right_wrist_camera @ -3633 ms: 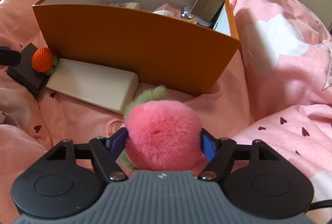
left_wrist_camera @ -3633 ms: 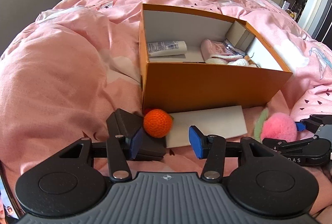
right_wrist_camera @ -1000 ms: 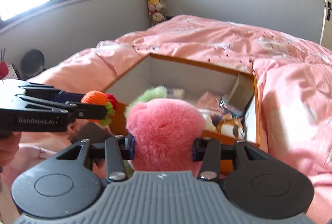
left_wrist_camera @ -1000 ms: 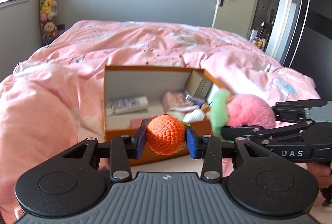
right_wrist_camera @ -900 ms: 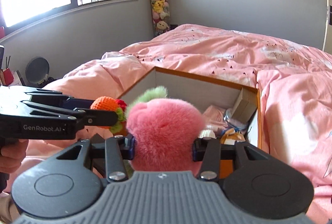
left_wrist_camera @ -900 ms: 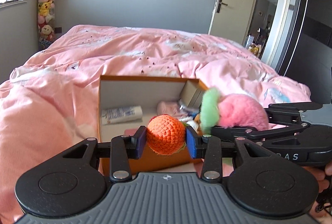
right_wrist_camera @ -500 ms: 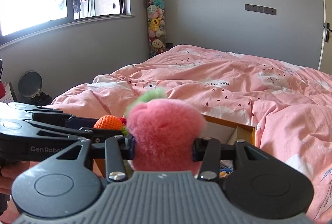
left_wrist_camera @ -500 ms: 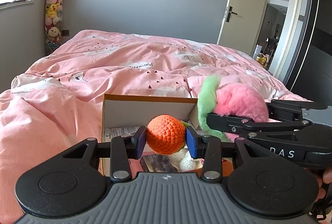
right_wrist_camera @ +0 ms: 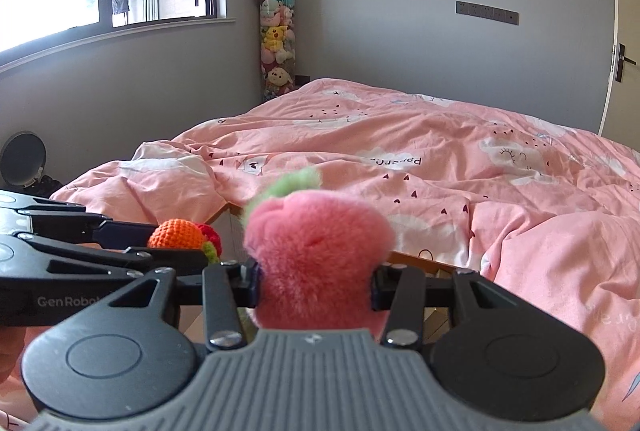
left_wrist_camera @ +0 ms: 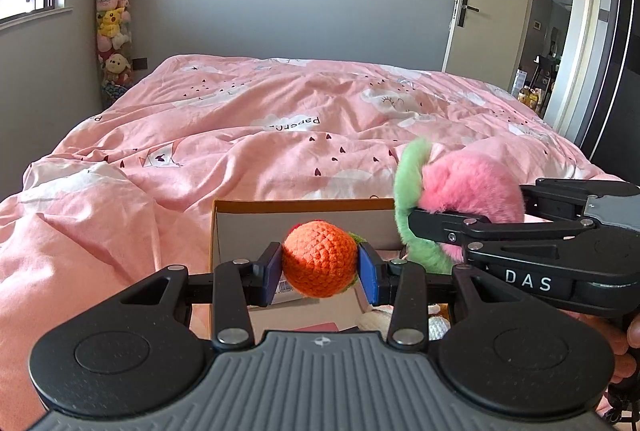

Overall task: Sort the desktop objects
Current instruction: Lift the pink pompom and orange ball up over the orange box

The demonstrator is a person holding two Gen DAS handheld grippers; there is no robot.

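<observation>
**Both claws loaded above the box**

The left claw (left_wrist_camera: 320, 268) is clamped on a crocheted orange ball (left_wrist_camera: 320, 259), held over the orange box (left_wrist_camera: 304, 206) on the pink bed (left_wrist_camera: 280, 135). Beside it, a pink plush toy (right_wrist_camera: 316, 255) is gripped by the right claw (right_wrist_camera: 316, 287).

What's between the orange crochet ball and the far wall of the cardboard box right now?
Nothing: in the left wrist view, the orange crochet ball, clamped in the left gripper, hangs in front of the box's bare far wall.
</observation>
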